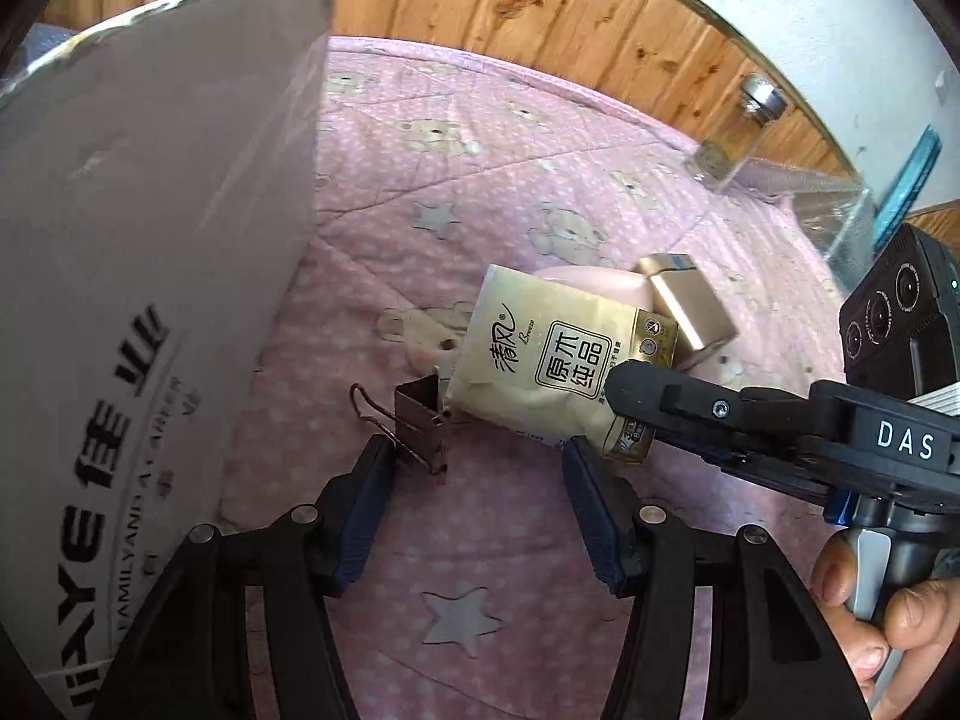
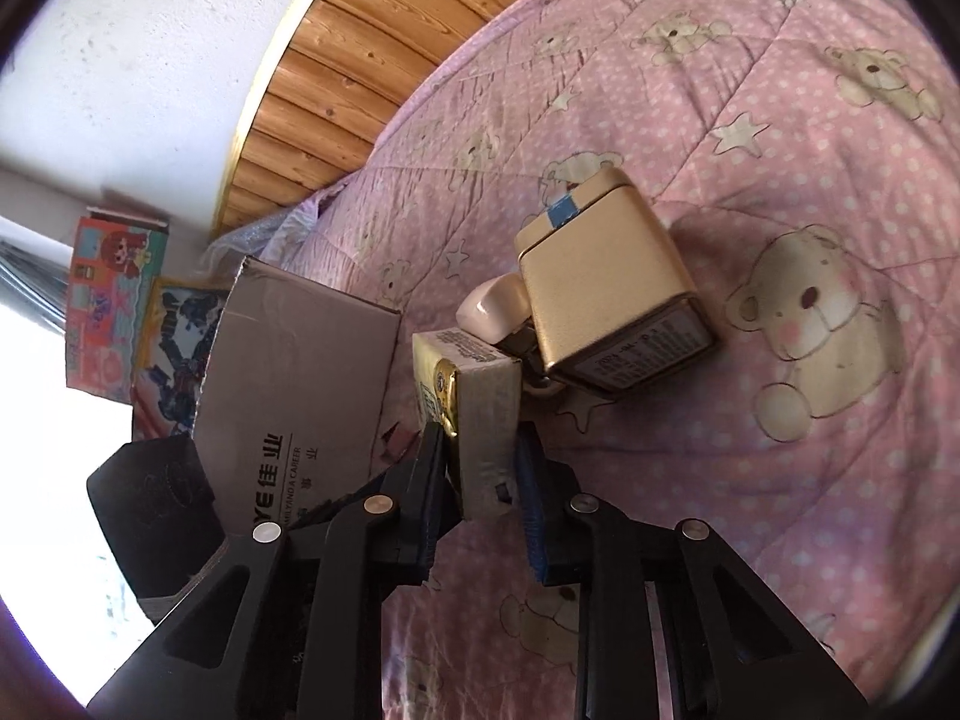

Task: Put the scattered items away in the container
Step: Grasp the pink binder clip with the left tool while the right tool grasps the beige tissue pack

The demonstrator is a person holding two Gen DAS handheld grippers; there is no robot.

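Right gripper (image 2: 480, 468) jaws straddling tissue pack (image 2: 474, 414) end-on, nearly closed; left gripper (image 1: 477, 480) open, binder clip (image 1: 414, 420) just beyond left finger.

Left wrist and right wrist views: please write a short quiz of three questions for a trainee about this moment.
1. True or false: the left gripper holds the binder clip.
2. Which item sits between the right gripper fingers? A) gold tin B) tissue pack C) glass jar
3. Fill in: in the left wrist view, the cardboard box stands on the ___ side.

Key: 1 false, its fingers are open, with the clip beside one of them; 2 B; 3 left.
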